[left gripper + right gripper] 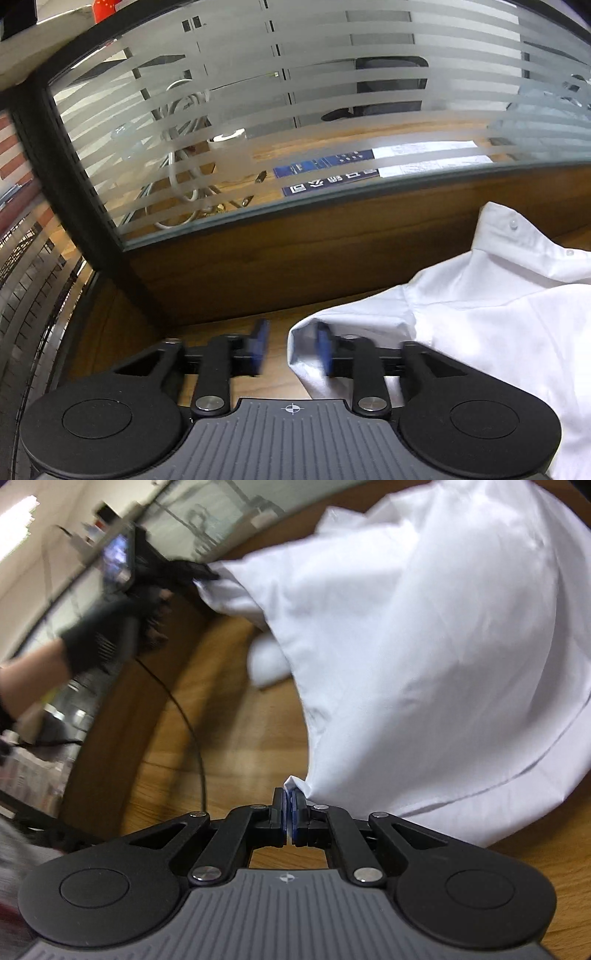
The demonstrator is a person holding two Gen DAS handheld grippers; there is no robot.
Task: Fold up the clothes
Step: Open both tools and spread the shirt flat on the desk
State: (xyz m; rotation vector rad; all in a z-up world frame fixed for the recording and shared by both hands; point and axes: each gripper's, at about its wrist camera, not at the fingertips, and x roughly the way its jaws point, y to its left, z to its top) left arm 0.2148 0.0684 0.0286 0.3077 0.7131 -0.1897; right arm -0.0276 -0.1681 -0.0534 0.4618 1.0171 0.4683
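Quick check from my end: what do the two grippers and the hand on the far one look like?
Both grippers, left and right, have black linkage arms, blue pads and a ribbed grey base with a crosshair mark. The hand wears a black glove; a black cable trails below.

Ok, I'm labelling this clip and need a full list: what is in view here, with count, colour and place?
shirt: one, white, lying on the desk, collar toward the partition
desk: one, brown wood, under the shirt
glass partition: one, frosted stripes, along the back of the desk
cable: one, black, curving over the desk on the left of the right wrist view
papers: a few, white and blue, behind the glass
left gripper: one, black with blue pads, open at the shirt's edge
right gripper: one, black with blue pads, shut on a corner of the shirt
gloved hand: one, black glove, holding the left gripper
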